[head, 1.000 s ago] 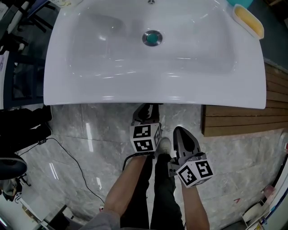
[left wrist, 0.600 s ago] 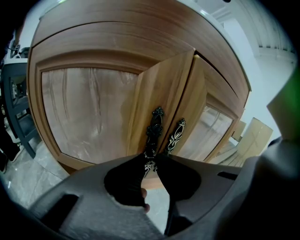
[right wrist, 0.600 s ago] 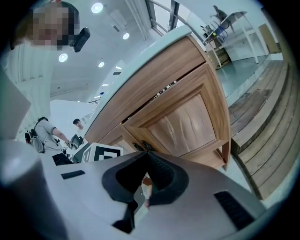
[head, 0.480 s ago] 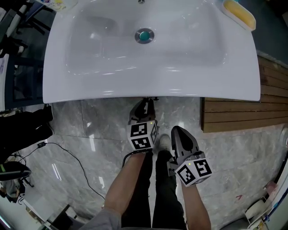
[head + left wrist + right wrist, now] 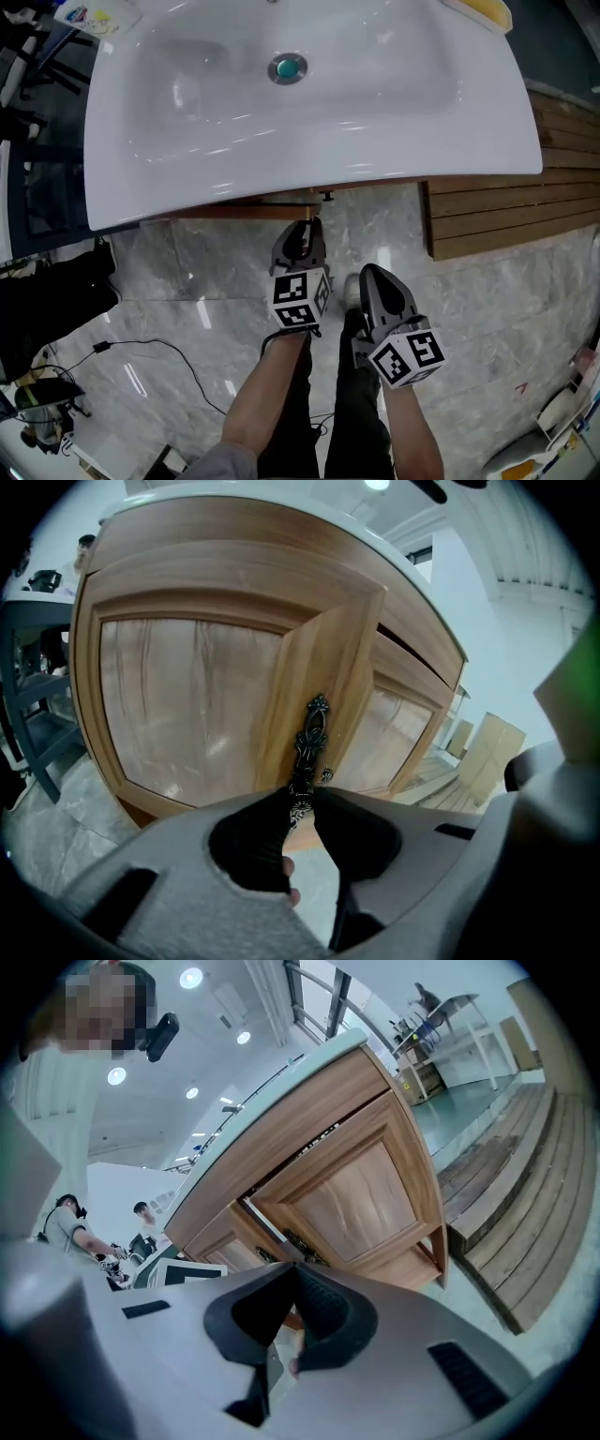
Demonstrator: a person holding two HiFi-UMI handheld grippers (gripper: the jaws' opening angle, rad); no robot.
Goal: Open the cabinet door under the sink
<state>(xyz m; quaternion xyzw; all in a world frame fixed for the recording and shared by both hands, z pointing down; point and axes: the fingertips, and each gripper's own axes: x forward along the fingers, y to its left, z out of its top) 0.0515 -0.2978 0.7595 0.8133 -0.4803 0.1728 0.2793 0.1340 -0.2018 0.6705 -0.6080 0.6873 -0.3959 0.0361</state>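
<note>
Under the sink (image 5: 375, 141), the cabinet door (image 5: 192, 710) stands ajar, its free edge swung clear of the neighbouring door (image 5: 394, 724). The opening looks begun, with most of the swing left. At six o'clock below the basin, the left gripper (image 5: 300, 799) is clamped on the door's ornate dark handle (image 5: 310, 738). At its four o'clock the right gripper (image 5: 293, 1279) hangs empty, jaws pressed together. Only the gripper views show handle and gap; the head view offers just a wooden sliver (image 5: 234, 212) beneath the rim.
</note>
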